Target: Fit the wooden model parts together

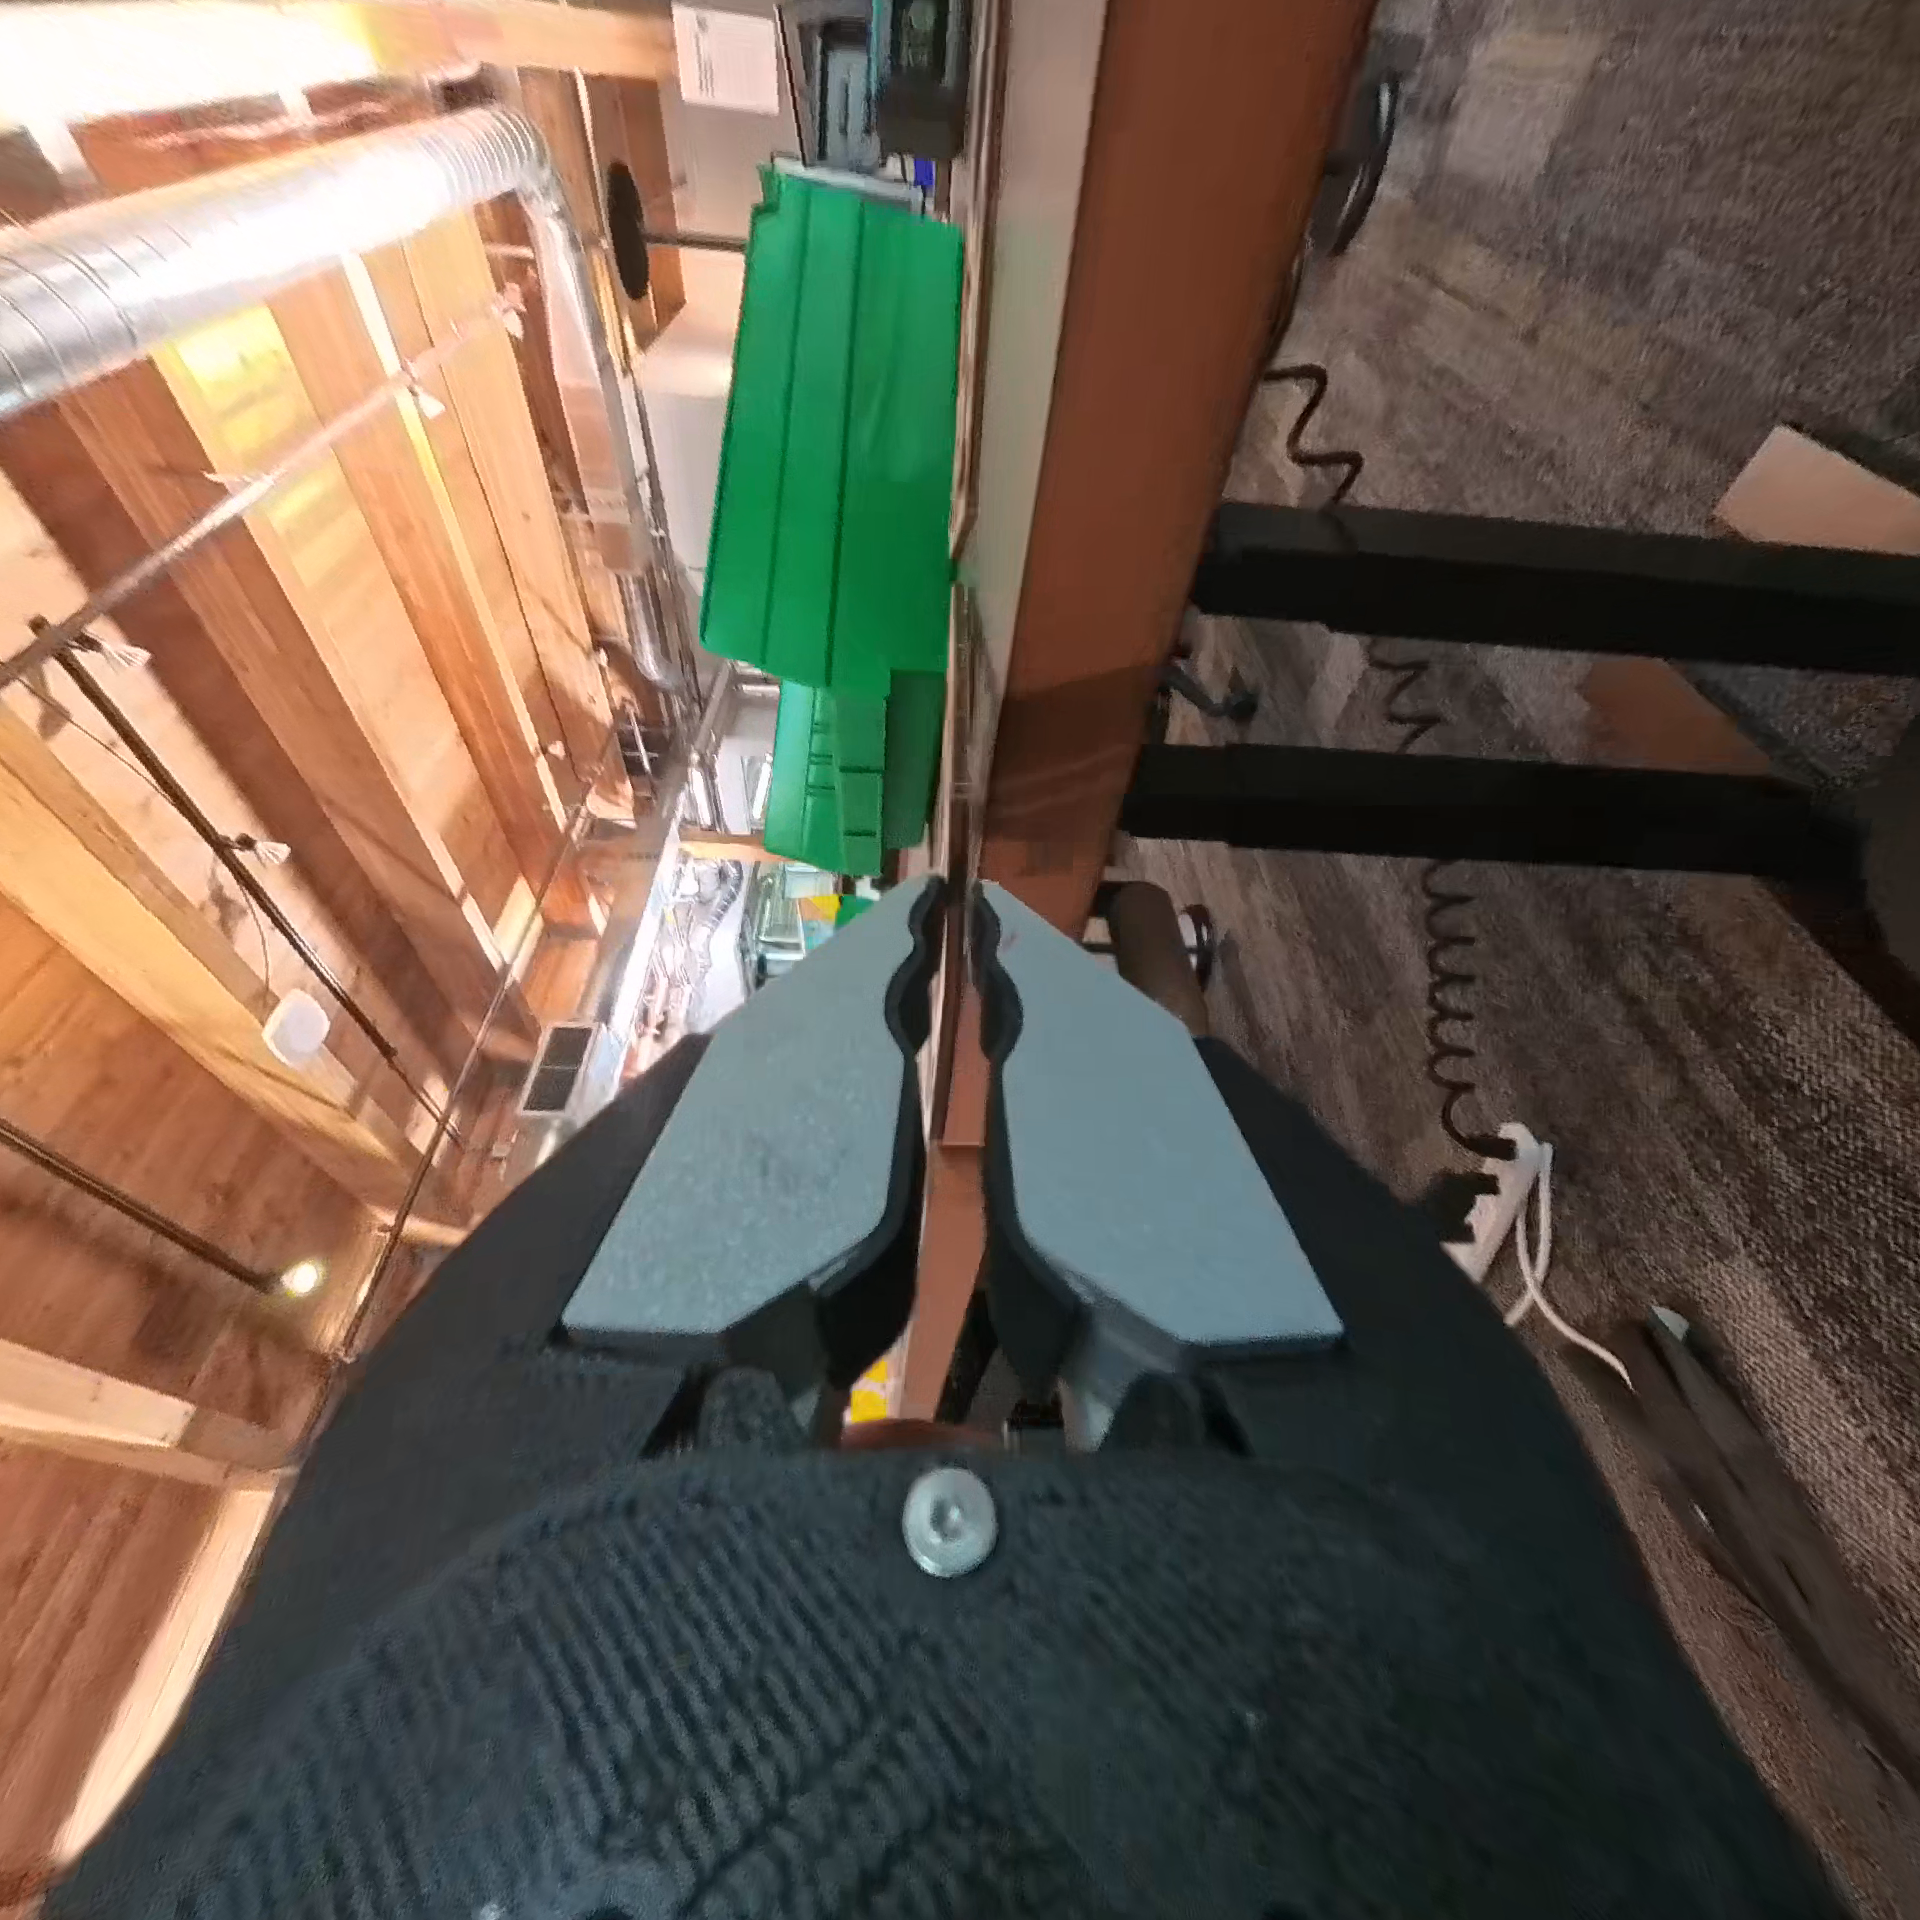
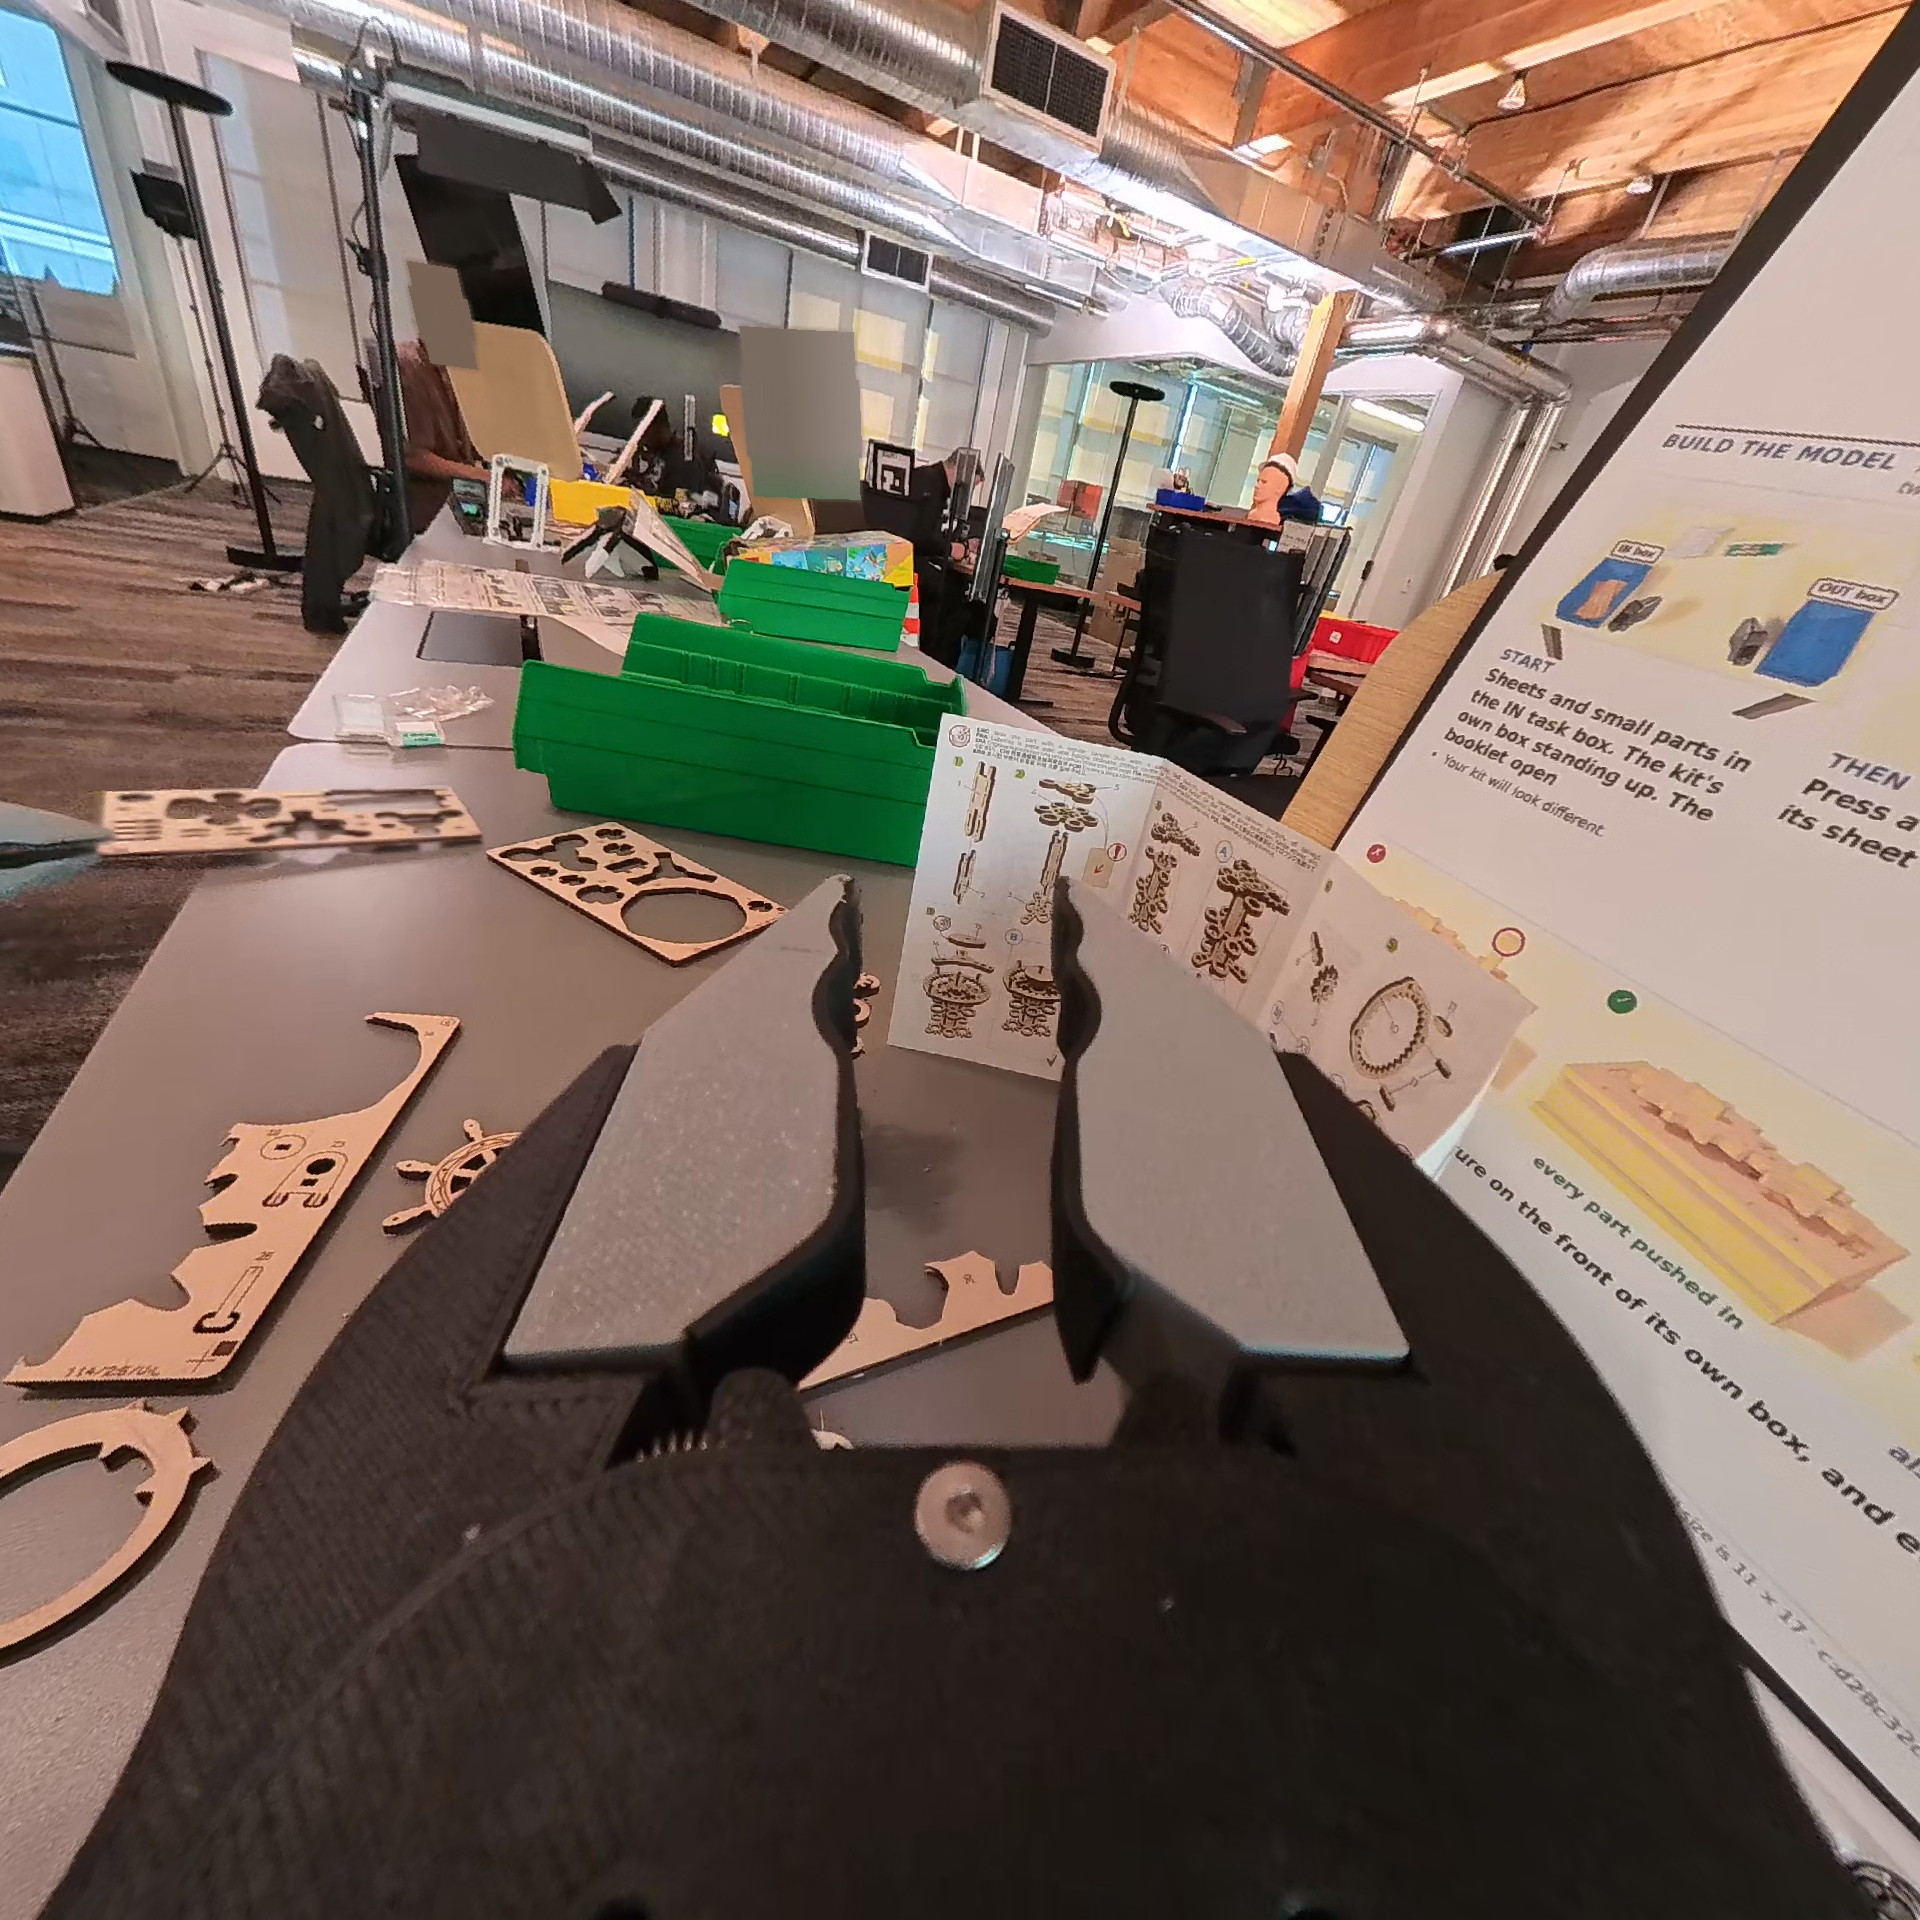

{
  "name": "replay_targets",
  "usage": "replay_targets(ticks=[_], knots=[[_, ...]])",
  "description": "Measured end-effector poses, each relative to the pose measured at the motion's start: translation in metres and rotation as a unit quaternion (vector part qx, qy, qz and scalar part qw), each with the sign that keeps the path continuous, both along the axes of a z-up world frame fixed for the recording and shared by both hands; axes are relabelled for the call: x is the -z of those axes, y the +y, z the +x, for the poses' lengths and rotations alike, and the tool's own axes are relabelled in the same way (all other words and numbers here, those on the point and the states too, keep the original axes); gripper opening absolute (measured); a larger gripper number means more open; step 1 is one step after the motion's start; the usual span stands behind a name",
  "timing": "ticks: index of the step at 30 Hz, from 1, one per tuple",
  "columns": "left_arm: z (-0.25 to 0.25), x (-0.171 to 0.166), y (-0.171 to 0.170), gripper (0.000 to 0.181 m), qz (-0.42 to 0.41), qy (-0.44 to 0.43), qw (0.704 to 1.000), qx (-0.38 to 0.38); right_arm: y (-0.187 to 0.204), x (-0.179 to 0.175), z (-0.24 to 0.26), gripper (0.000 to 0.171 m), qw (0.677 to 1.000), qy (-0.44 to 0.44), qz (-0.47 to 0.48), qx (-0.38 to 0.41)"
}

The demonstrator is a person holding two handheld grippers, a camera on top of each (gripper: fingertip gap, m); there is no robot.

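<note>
Green bins (image 2: 727, 748) sat mid-table (image 2: 343, 966), folded booklet (image 2: 1143, 914) stood nr big instruction poster (image 2: 1714, 935) at rt.

Wooden ring piece (image 2: 73, 1527) cut off at left edge; another wooden part (image 2: 935, 1314) half hidden behind the jaws.

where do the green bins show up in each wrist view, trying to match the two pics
Left wrist view: the green bins sit upper centre, turned sideways because the camera is rolled, just beyond the left gripper fingertips.
Right wrist view: the green bins stand upright on the grey table, centre left, behind the punched wooden sheets and beyond the right gripper.
Shared landmark: the silver ceiling duct.
</note>
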State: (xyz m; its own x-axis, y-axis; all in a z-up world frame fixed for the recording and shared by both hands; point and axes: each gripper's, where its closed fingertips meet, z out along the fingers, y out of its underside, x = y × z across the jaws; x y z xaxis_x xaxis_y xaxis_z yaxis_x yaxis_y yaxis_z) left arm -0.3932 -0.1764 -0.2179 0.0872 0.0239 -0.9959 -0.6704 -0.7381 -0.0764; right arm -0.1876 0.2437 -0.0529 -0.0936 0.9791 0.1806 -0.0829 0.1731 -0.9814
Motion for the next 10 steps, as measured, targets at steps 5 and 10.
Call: replay_targets(ticks=[5,10], knots=[[-0.042,-0.002,0.008,0.000,-0.022,-0.021,0.999,-0.041,0.001,0.000,0.000,0.033,1.000,-0.001,-0.001,0.000],[-0.051,0.001,0.027,0.001,-0.039,-0.127,0.991,-0.012,0.001,-0.004,0.003,0.032,1.000,0.007,-0.002,0.002]])
